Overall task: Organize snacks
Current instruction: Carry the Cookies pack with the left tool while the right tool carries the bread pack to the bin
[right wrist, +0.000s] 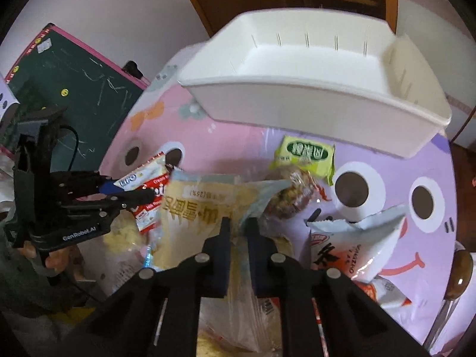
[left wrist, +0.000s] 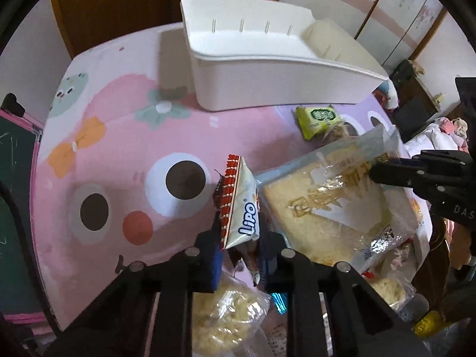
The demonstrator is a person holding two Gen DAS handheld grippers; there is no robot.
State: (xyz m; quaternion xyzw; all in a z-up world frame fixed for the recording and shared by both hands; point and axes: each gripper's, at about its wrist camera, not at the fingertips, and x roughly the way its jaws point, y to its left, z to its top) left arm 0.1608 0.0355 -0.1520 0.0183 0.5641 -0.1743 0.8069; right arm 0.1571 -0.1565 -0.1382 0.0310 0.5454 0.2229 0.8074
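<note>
Left gripper (left wrist: 238,255): we pinch the Lipo biscuit packet (left wrist: 242,205) by its lower edge.
Right gripper (right wrist: 238,229): clamped on the clear bread bag (right wrist: 202,208).
Bin (left wrist: 267,89): white, empty, beyond the snacks.
Risk: both grips are thin film edges; lifting could let either bag slip.

Right tongs (right wrist: 238,226) clamp the bread bag (right wrist: 202,208). Left tongs (right wrist: 148,195) grip the wafer pack (right wrist: 148,178). White bin (right wrist: 321,89) sits behind.

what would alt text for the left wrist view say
The left gripper is shut on a Lipo snack pack above a pink cartoon mat. An empty white bin stands behind; at right, the right gripper pinches a bread bag.
</note>
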